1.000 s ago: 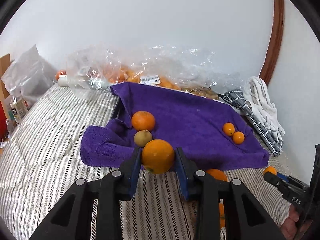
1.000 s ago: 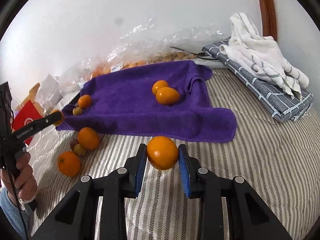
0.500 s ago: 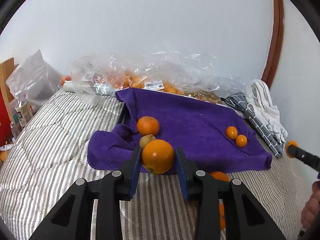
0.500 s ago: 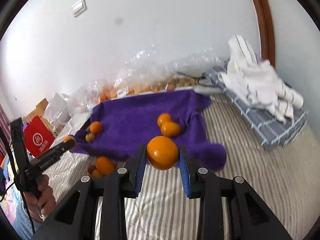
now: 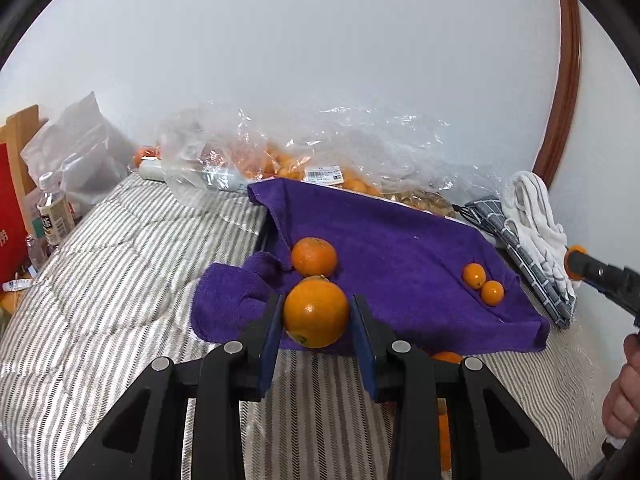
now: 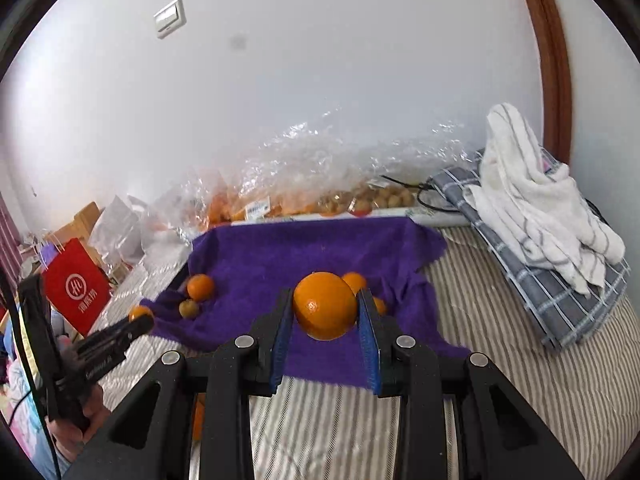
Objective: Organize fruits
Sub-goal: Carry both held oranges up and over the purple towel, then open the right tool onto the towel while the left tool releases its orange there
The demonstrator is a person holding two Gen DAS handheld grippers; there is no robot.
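My left gripper (image 5: 316, 316) is shut on an orange (image 5: 316, 312), held above the near edge of a purple towel (image 5: 400, 248) spread on the striped bed. On that towel lie a tangerine (image 5: 314, 257) at the left and two small oranges (image 5: 474, 276) at the right. My right gripper (image 6: 325, 316) is shut on a second orange (image 6: 325, 305), held over the towel (image 6: 300, 252) near those small oranges (image 6: 355, 280). A tangerine (image 6: 200, 286) and a small greenish fruit (image 6: 189, 308) lie at the towel's left end.
Clear plastic bags of fruit (image 5: 304, 156) line the wall behind the towel. Folded grey and white cloths (image 6: 540, 216) sit at the right. A red paper bag (image 6: 76, 284) and a bottle (image 5: 52, 216) stand left of the bed. More oranges (image 5: 446, 357) lie under my grippers.
The right gripper has risen with its orange, from low over the bedspread to above the towel. The left gripper has edged towards the towel, and its orange now hides the greenish fruit.
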